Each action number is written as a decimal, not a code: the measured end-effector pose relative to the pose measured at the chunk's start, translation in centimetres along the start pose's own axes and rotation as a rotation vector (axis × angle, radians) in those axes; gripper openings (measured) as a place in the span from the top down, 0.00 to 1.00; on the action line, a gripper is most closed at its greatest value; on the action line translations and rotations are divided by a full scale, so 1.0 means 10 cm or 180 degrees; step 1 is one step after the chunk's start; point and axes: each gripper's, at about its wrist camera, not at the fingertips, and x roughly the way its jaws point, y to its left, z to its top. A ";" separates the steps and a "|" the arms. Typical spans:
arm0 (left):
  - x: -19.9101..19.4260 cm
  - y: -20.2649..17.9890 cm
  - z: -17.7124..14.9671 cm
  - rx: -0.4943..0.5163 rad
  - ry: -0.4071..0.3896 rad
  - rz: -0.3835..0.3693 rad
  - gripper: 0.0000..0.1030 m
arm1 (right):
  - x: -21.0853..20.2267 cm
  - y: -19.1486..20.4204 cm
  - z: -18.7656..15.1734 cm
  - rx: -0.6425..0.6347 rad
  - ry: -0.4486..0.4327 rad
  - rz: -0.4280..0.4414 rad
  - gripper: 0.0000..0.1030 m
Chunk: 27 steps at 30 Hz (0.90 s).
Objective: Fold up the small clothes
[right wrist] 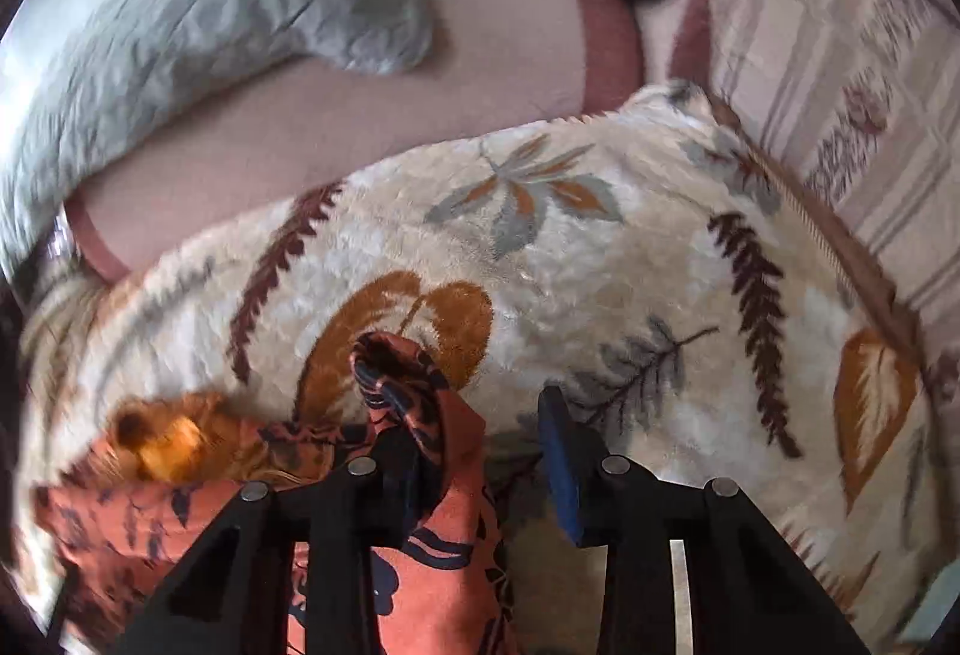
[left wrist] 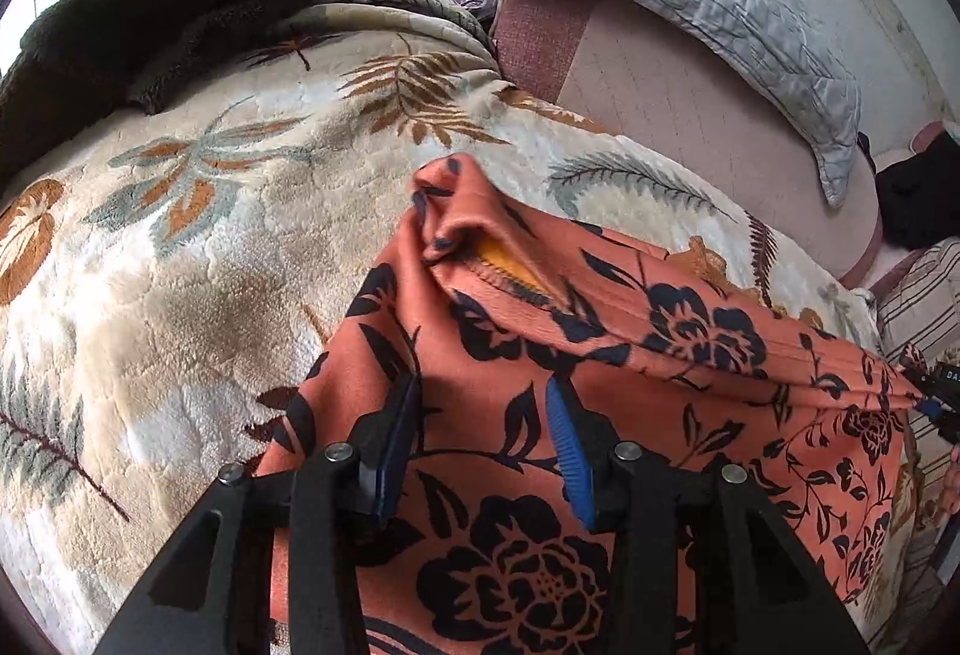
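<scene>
Both grippers hover over the orange floral garment (left wrist: pixel 540 355) on the leaf-patterned blanket (left wrist: pixel 180 235); left gripper (left wrist: pixel 487 451) fingers spread, right gripper (right wrist: pixel 480 469) apparently spread too.

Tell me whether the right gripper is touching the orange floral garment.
Touching. In the right wrist view, the orange floral garment drapes over the left finger of the open right gripper and bunches above its tip.

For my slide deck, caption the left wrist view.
Open left gripper over orange floral garment on leaf-print blanket.
</scene>
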 end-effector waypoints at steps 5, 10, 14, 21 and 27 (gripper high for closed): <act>0.05 0.00 -0.02 0.0058 -0.0019 0.0062 0.58 | -0.11 -0.50 -0.17 0.0818 -0.0148 0.1149 0.43; 0.06 0.08 0.02 -0.0002 -0.0061 0.0090 0.70 | -0.10 -0.81 -0.24 0.1484 -0.0136 0.1673 0.43; 0.09 0.06 0.03 0.0010 -0.0059 0.0116 0.70 | -0.02 -1.00 -0.24 0.2004 0.0061 0.2356 0.42; 0.09 0.10 0.06 -0.0071 -0.0124 0.0195 0.73 | -0.49 -0.51 -0.03 0.1122 -0.0117 0.1404 0.42; 0.00 0.18 0.11 -0.0153 -0.0310 0.0289 0.73 | -0.52 -0.19 -0.01 0.0784 -0.0266 0.1447 0.42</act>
